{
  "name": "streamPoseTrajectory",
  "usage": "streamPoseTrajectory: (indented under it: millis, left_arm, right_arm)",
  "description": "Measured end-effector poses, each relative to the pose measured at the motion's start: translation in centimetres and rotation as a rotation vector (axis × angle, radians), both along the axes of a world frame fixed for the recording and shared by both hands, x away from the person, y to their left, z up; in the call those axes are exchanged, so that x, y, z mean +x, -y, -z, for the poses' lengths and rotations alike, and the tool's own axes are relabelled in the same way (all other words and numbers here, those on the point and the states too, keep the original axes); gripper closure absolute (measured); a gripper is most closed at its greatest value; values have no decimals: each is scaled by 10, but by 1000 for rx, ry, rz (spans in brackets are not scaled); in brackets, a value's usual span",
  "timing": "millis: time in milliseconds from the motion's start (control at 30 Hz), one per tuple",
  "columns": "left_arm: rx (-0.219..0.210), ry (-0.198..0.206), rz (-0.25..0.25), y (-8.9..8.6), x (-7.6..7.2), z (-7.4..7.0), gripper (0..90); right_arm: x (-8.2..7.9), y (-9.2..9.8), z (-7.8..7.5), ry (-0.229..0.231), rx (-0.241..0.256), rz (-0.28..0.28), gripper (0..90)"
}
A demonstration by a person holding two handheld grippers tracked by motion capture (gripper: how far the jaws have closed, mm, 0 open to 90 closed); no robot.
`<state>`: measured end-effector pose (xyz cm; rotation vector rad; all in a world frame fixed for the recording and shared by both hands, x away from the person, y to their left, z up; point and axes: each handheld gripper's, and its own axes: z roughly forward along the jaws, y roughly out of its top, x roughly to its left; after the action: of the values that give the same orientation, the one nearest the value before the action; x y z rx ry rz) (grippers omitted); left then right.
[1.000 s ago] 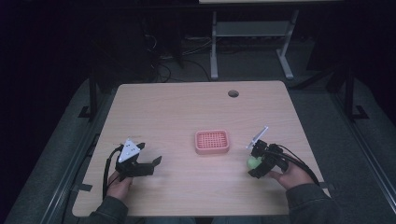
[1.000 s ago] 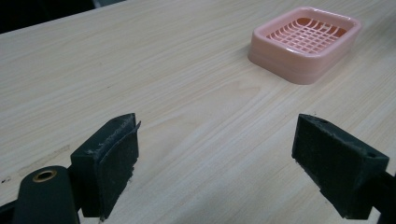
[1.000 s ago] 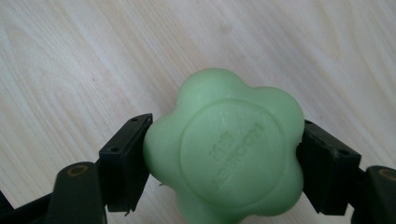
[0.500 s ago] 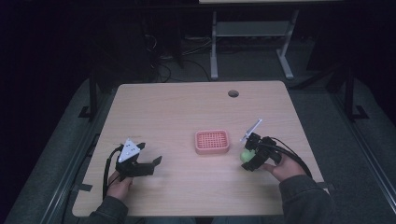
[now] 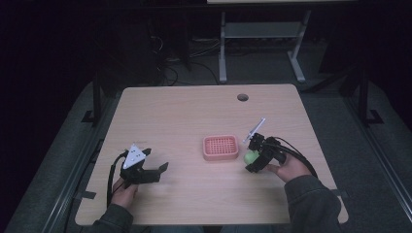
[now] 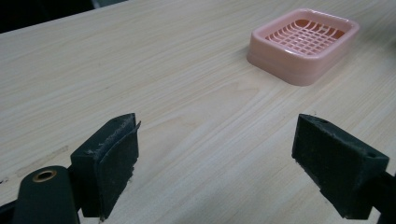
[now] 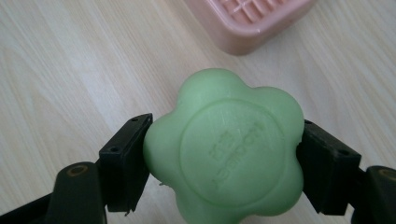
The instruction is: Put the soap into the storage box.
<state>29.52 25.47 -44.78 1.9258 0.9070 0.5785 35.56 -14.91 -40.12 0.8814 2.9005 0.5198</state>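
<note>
So our right gripper (image 5: 252, 158), clamped on the green soap (image 7: 224, 149), has slid closer to the pink soap dish (image 5: 221, 147), looks like drop-off's next, while our left gripper (image 5: 158, 171) sits wide open.

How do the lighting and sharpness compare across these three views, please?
High view: dim, surroundings nearly black, the table evenly lit. Left gripper view: bright, wood grain and pink tray fairly sharp. Right gripper view: the green soap is close and soft, its embossed lettering unreadable.
</note>
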Motion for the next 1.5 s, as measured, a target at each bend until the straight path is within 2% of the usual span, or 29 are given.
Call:
streamPoseTrajectory:
  millis: [467, 533, 900, 967, 1300, 1500]
  left_arm:
    - [2, 1, 2, 0, 0, 0, 144]
    - [2, 1, 2, 0, 0, 0, 144]
    - [-6, 1, 1, 0, 0, 0, 143]
    - [-4, 2, 1, 0, 0, 0, 144]
    - [-4, 1, 2, 0, 0, 0, 143]
    - [-6, 2, 2, 0, 0, 0, 143]
  right_arm:
    - [11, -12, -4, 2, -20, -21, 262]
    - [14, -14, -4, -1, -7, -20, 262]
    - [25, -24, -8, 1, -19, -33, 262]
    - [28, -26, -9, 2, 2, -32, 262]
    - [38, -35, -10, -3, -13, -37, 262]
    - [45, -40, -11, -4, 2, -38, 262]
